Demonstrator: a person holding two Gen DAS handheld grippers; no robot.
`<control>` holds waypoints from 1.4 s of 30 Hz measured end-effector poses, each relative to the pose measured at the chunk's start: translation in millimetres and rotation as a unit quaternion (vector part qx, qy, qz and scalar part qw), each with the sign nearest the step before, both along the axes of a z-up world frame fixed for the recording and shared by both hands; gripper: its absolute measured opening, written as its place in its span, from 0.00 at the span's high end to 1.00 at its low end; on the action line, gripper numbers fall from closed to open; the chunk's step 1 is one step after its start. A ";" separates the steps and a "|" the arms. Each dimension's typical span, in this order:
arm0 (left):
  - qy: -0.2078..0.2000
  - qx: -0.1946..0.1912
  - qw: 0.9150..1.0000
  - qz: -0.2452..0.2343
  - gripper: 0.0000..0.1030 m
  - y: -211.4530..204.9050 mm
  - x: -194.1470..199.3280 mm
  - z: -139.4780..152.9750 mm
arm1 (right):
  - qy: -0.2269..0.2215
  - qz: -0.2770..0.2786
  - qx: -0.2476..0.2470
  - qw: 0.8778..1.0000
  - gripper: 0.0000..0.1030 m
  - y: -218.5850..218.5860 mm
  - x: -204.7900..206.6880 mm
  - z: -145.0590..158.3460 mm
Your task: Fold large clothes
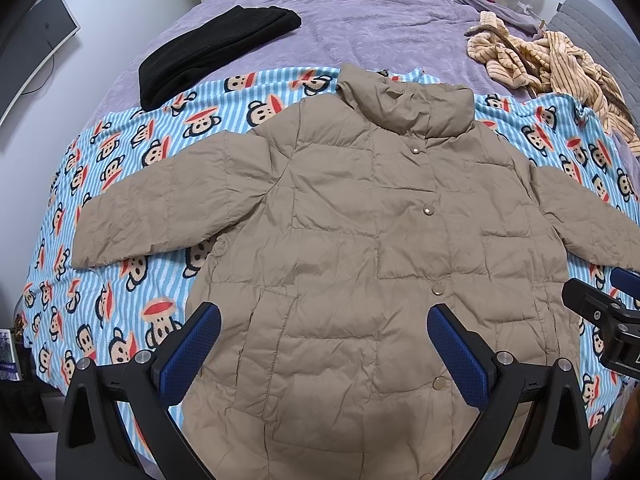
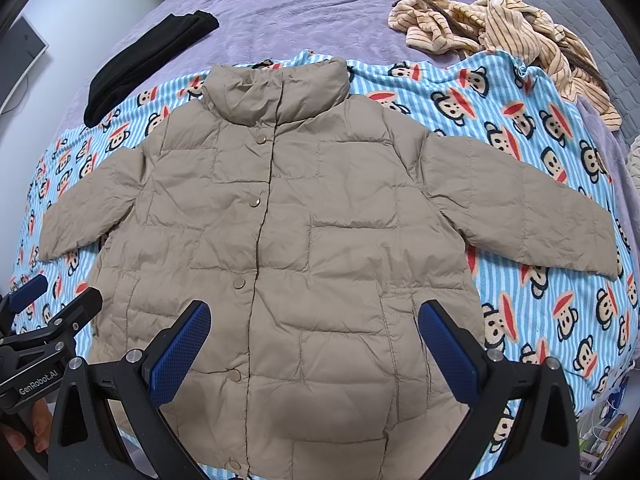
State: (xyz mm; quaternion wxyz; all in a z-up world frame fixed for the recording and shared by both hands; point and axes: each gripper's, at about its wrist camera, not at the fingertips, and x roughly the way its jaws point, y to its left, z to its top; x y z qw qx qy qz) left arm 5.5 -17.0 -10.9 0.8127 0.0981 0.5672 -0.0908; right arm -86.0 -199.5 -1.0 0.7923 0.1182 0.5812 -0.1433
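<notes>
Jacket (image 1: 360, 240) flat on monkey blanket (image 1: 120, 184), sleeves spread, left tool (image 1: 324, 320) and right tool (image 2: 314, 316) wide above hem.

Matt quilted cloth jacket (image 1: 360, 240), fleecy monkey-print blanket (image 1: 120, 184), fuzzy purple bedspread (image 1: 360, 28)

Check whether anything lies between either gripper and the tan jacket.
Nothing visible does. The left gripper and right gripper are both open above the tan jacket, which lies spread flat and uncovered; the black garment and striped garment lie farther back.
</notes>
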 end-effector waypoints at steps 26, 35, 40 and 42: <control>0.002 0.002 1.000 0.000 0.00 1.1 -1.2 -2.2 | -0.001 0.000 0.002 1.000 0.00 -1.0 0.3 -1.7; 0.006 0.005 1.000 0.003 0.00 1.9 -4.0 -3.2 | 0.000 0.000 0.002 1.000 0.00 -6.5 -4.7 -0.2; 0.007 0.009 1.000 0.009 0.00 -0.9 -8.5 4.0 | -0.004 0.001 0.004 1.000 0.00 -4.0 -4.2 -2.5; 0.006 0.017 1.000 0.012 0.00 -2.1 -10.4 5.1 | -0.006 0.002 0.005 1.000 0.00 -1.4 -2.8 -4.6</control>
